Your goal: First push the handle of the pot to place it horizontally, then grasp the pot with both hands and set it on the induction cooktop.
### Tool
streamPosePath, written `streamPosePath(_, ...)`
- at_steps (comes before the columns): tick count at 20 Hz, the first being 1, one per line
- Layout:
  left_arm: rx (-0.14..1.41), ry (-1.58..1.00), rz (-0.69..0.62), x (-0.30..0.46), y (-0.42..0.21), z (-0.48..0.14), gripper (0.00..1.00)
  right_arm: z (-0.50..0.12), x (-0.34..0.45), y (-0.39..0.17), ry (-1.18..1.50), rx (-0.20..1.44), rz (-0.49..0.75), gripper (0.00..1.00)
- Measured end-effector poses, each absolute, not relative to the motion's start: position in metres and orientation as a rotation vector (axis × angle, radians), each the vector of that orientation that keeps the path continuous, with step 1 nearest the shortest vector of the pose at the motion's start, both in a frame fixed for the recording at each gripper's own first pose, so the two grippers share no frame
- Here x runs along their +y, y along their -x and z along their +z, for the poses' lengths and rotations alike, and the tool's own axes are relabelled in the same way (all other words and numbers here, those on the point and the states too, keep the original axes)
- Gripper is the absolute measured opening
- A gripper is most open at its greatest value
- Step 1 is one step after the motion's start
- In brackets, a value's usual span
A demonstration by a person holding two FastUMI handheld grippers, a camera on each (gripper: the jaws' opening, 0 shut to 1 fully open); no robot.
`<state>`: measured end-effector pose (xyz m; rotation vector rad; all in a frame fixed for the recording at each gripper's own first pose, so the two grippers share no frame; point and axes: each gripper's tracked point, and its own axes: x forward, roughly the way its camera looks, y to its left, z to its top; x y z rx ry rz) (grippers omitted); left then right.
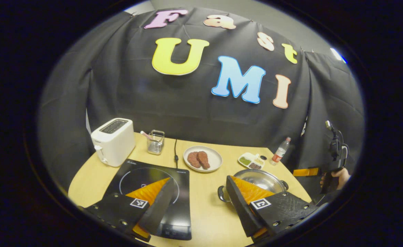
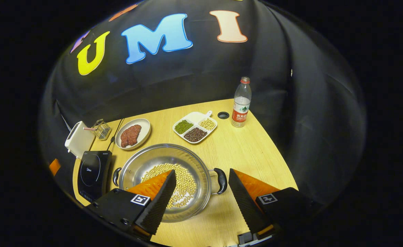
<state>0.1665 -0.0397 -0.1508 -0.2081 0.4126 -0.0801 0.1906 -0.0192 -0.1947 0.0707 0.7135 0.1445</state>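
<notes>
A wide steel pot (image 2: 160, 159) with soybeans in its bottom stands on the wooden table, one black loop handle on each side. Its right handle (image 2: 220, 180) lies just ahead of the gap of my right gripper (image 2: 201, 202), which is open and holds nothing. Left of the pot lies the black induction cooktop (image 2: 93, 173). In the left gripper view, my left gripper (image 1: 198, 206) hangs open above the table between the cooktop (image 1: 146, 178) and the pot (image 1: 263, 180). The pot's left handle (image 1: 222, 193) sits beside one of its fingers, apart from it.
Behind the cooktop stand a white toaster (image 1: 114, 140) and a small wire basket (image 1: 156, 141). A plate of meat (image 2: 133, 135), a divided dish of beans (image 2: 194, 128), a water bottle (image 2: 241, 103) and a black ring (image 2: 223, 115) stand behind the pot. A hand (image 1: 340, 176) holds the right gripper.
</notes>
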Motion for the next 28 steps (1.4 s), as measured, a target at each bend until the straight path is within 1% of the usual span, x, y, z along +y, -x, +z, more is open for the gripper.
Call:
streamPosePath(4, 0.498, 0.244, -0.125, -0.079, -0.200, -0.185, 0.89, -0.217, -0.028, -0.209, -0.051, 0.751, 0.188, 0.98)
streamPosePath(5, 0.513, 0.251, -0.144, -0.091, -0.207, -0.195, 0.93, -0.223, -0.030, -0.213, -0.045, 0.761, 0.197, 0.98)
streamPosePath(10, 0.636, 0.216, -0.170, -0.127, -0.238, -0.260, 0.93, -0.255, -0.034, -0.229, -0.028, 0.798, 0.238, 0.98)
streamPosePath(13, 0.709, 0.248, -0.185, -0.148, -0.246, -0.299, 0.93, -0.277, -0.032, -0.232, -0.040, 0.830, 0.259, 0.98)
streamPosePath(14, 0.733, 0.254, -0.194, -0.155, -0.247, -0.310, 0.93, -0.284, -0.032, -0.232, -0.046, 0.842, 0.265, 0.94)
streamPosePath(15, 0.754, 0.252, -0.204, -0.160, -0.247, -0.321, 0.93, -0.291, -0.032, -0.233, -0.051, 0.851, 0.269, 0.99)
streamPosePath(16, 0.769, 0.250, -0.212, -0.166, -0.248, -0.331, 0.89, -0.298, -0.032, -0.233, -0.057, 0.861, 0.274, 0.99)
streamPosePath(17, 0.787, 0.253, -0.215, -0.170, -0.251, -0.343, 0.93, -0.304, -0.033, -0.233, -0.065, 0.871, 0.277, 0.94)
streamPosePath(18, 0.805, 0.263, -0.215, -0.173, -0.252, -0.352, 0.93, -0.310, -0.032, -0.233, -0.074, 0.881, 0.282, 0.98)
streamPosePath(19, 0.818, 0.279, -0.215, -0.175, -0.252, -0.359, 0.93, -0.314, -0.032, -0.232, -0.083, 0.889, 0.288, 0.94)
streamPosePath(20, 0.828, 0.295, -0.213, -0.177, -0.254, -0.366, 0.89, -0.319, -0.031, -0.233, -0.093, 0.892, 0.294, 0.94)
streamPosePath(21, 0.834, 0.306, -0.206, -0.178, -0.256, -0.371, 0.93, -0.322, -0.030, -0.234, -0.103, 0.893, 0.298, 0.94)
streamPosePath(22, 0.837, 0.314, -0.200, -0.177, -0.256, -0.372, 0.93, -0.325, -0.029, -0.235, -0.115, 0.895, 0.305, 0.98)
streamPosePath(23, 0.838, 0.324, -0.199, -0.177, -0.257, -0.374, 0.93, -0.326, -0.026, -0.235, -0.128, 0.895, 0.313, 0.93)
streamPosePath(24, 0.839, 0.335, -0.201, -0.178, -0.258, -0.376, 0.92, -0.328, -0.024, -0.236, -0.137, 0.895, 0.318, 0.90)
streamPosePath(26, 0.846, 0.343, -0.203, -0.180, -0.261, -0.382, 0.91, -0.331, -0.019, -0.237, -0.154, 0.891, 0.327, 0.89)
streamPosePath(27, 0.857, 0.334, -0.193, -0.177, -0.261, -0.388, 0.82, -0.334, -0.016, -0.239, -0.167, 0.889, 0.332, 0.84)
streamPosePath(28, 0.868, 0.344, -0.204, -0.179, -0.258, -0.390, 0.72, -0.336, -0.016, -0.239, -0.166, 0.887, 0.331, 0.82)
